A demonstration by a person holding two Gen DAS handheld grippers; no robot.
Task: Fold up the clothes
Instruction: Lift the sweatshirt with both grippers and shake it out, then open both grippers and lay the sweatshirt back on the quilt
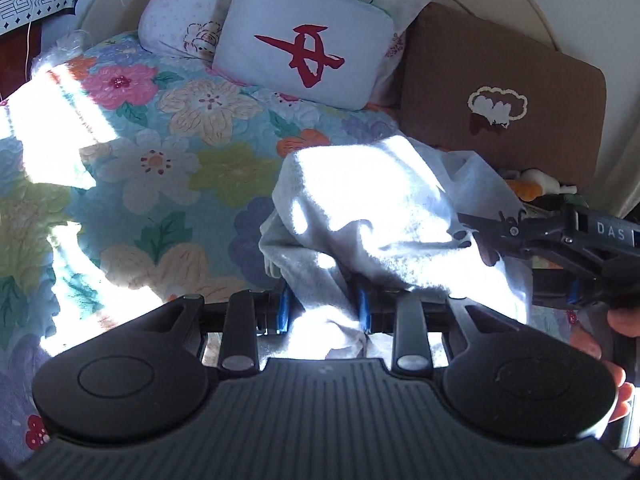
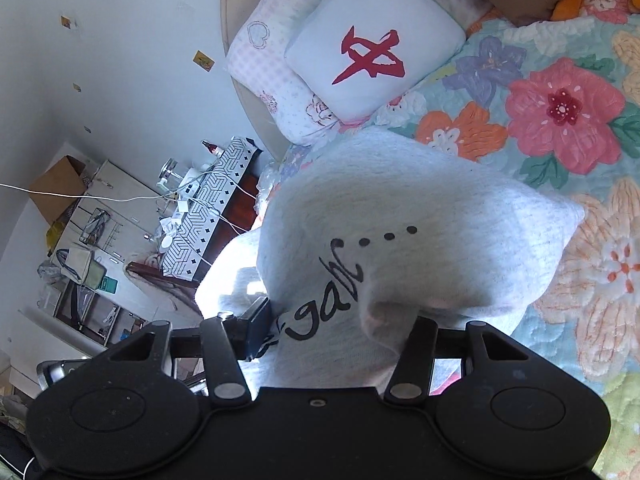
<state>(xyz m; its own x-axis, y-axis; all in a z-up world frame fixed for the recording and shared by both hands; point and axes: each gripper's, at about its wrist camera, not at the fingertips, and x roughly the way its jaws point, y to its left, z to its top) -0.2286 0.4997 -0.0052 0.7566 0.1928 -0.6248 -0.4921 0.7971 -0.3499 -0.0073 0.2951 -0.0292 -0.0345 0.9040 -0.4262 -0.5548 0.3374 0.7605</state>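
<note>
A light grey garment (image 1: 360, 200) with black lettering (image 2: 340, 292) hangs bunched above the flowered quilt (image 1: 160, 160). In the left wrist view my left gripper (image 1: 324, 314) is shut on a fold of it, the cloth filling the gap between the blue pads (image 1: 285, 312). My right gripper (image 1: 476, 232) comes in from the right edge, its fingers sunk into the same garment, with a hand (image 1: 608, 344) behind it. In the right wrist view the garment (image 2: 400, 200) drapes over my right gripper (image 2: 332, 332). One pad (image 2: 256, 330) presses the cloth; the other finger is hidden under it.
At the head of the bed lie a white cushion with a red character (image 1: 304, 40), a flower-print pillow (image 1: 180, 4) and a brown cushion (image 1: 500, 100). A small plush toy (image 1: 536, 184) sits below the brown cushion. A cluttered bedside table (image 2: 208, 216) with cables stands left of the bed.
</note>
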